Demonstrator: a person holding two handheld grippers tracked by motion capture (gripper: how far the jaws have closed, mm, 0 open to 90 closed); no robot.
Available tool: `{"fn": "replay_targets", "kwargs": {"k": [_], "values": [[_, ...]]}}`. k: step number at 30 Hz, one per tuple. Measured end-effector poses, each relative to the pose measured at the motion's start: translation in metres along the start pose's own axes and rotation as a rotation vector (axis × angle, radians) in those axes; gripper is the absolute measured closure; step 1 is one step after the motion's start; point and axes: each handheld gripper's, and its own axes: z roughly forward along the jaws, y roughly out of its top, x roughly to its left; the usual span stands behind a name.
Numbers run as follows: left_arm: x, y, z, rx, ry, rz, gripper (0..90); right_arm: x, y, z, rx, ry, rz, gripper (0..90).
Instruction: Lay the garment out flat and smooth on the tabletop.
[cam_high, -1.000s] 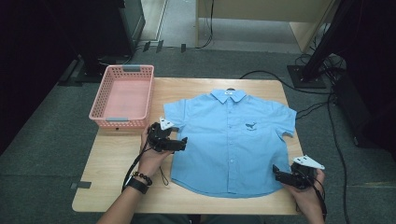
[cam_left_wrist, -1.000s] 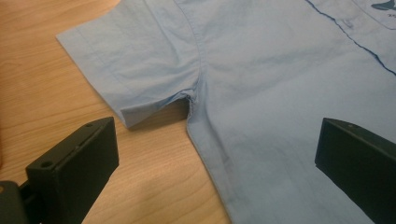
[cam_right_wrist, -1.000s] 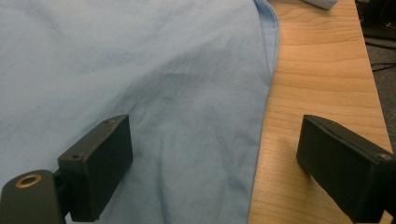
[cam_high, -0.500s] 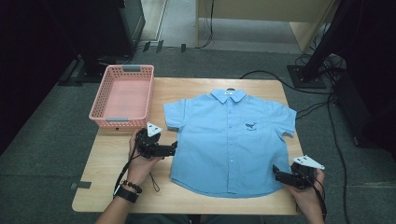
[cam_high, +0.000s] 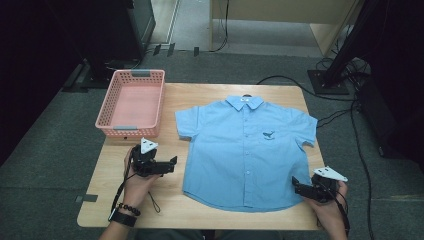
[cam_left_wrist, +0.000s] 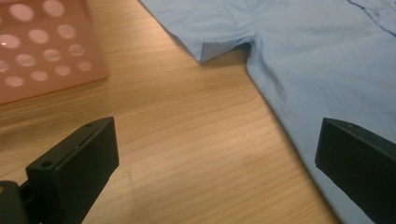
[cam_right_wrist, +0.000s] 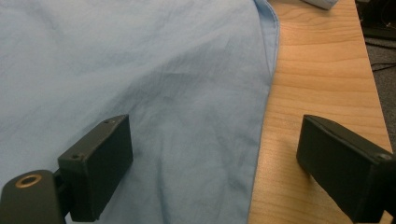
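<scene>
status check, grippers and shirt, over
Left gripper open, off the shirt's left edge. Right gripper open at its lower right hem, holding nothing. Shirt flat, buttoned, unfolded. Pink basket aside, nothing in the way.

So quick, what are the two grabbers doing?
Left gripper: open, holding nothing, beside the blue shirt.
Right gripper: open, holding nothing, at the shirt's side edge.

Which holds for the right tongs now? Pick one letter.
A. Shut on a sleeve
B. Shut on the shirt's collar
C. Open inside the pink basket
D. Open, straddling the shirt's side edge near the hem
D: the right tongs stand open, one jaw over the blue shirt, the other over the bare table.
</scene>
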Motion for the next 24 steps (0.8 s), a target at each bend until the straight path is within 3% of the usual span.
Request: {"fn": "replay_targets", "kwargs": {"k": [12, 24], "values": [[0.029, -0.031, -0.019, 0.015, 0.047, -0.064, 0.0, 0.000, 0.000, 0.000, 0.001, 0.001, -0.001, 10.3], [0.051, -0.054, -0.038, 0.025, 0.101, -0.100, 0.0, 0.000, 0.000, 0.000, 0.001, 0.003, -0.004, 10.4]]}}
